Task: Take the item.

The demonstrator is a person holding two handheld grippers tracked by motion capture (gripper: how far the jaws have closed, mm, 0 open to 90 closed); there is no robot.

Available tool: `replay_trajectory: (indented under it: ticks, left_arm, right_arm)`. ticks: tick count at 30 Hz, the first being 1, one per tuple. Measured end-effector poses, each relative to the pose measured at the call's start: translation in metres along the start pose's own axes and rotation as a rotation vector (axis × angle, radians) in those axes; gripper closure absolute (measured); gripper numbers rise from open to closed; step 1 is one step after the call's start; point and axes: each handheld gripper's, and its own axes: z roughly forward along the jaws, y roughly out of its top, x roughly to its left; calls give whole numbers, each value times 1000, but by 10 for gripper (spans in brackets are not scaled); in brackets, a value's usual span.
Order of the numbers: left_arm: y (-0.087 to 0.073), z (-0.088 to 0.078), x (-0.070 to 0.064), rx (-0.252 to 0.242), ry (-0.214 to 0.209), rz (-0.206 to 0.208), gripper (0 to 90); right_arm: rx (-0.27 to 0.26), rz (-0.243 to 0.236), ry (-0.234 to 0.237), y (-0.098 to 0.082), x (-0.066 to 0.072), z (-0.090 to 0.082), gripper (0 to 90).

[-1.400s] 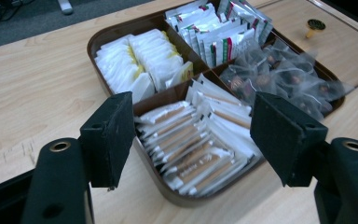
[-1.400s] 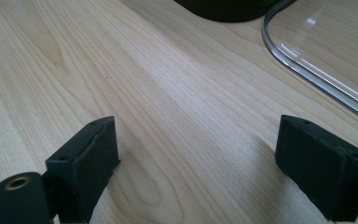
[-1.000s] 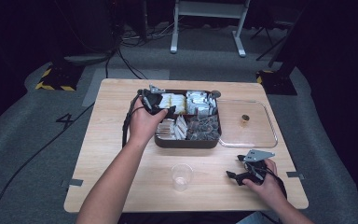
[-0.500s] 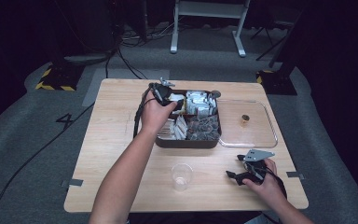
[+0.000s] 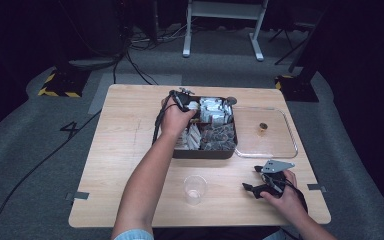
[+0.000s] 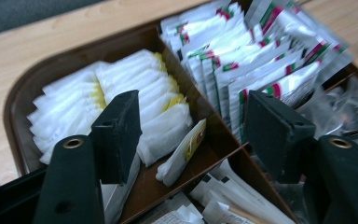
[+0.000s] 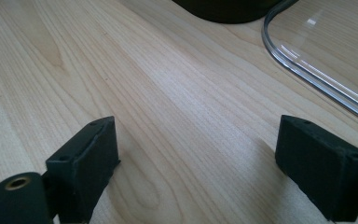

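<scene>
A dark brown tray [image 5: 205, 152] with several compartments sits mid-table. Its back-left compartment holds white sachets [image 6: 121, 88], and beside them stand silver packets [image 6: 242, 60] with red and green print. My left gripper [image 5: 184, 100] hangs over that back-left compartment, jaws open and just closing a little. In the left gripper view [image 6: 191, 135] a loose sachet [image 6: 184, 151] lies between the jaws, and the pads do not press it. My right gripper [image 5: 254, 182] rests open on the bare wood [image 7: 196, 158], with nothing between its fingers.
A clear plastic lid [image 5: 265, 132] lies right of the tray with a small brown object [image 5: 263, 127] on it; its rim [image 7: 326, 79] is near the right gripper. A clear cup [image 5: 195, 189] stands near the front edge. Stick packets [image 6: 233, 196] fill the tray's front part.
The left hand has moved right and farther back along the tray, sinking toward the back-left compartment. The right hand has stayed in place.
</scene>
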Motion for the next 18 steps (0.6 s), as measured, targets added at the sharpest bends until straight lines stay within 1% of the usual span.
replay_trajectory:
  ticks: [1, 3, 4, 6, 7, 8, 9, 10, 11, 15, 17, 18]
  left_arm:
    - [0, 2, 0, 9, 1, -5, 393]
    - [0, 6, 1, 1, 8, -6, 419]
    - [0, 8, 2, 8, 11, -4, 432]
    - [-1, 12, 3, 24, 4, -24, 452]
    - [-1, 12, 3, 24, 4, -24, 466]
    - [-2, 17, 3, 41, 3, -24, 479]
    - [-4, 20, 3, 65, -1, -22, 484]
    - [-4, 22, 3, 78, 4, -20, 489]
    - [-5, 24, 3, 88, -1, -17, 496]
    - [-7, 30, 3, 105, -11, -23, 505]
    - [-7, 32, 4, 120, -17, -8, 504]
    - [-7, 33, 4, 127, -14, -1, 504]
  right_arm:
    - [0, 0, 0, 0, 0, 0, 132]
    - [0, -1, 0, 0, 0, 0, 132]
    - [0, -1, 0, 0, 0, 0, 132]
    - [0, -2, 2, 0, 0, 0, 132]
    - [0, -2, 2, 0, 0, 0, 132]
    - [0, -3, 3, 0, 0, 0, 132]
    - [0, -3, 3, 0, 0, 0, 132]
    - [0, -3, 4, 0, 0, 0, 132]
    - [0, -5, 3, 0, -1, 0, 132]
    - [0, -5, 6, 0, -1, 0, 132]
    - [1, -8, 9, 1, -1, 1, 132]
    - [1, -9, 11, 1, -1, 1, 132]
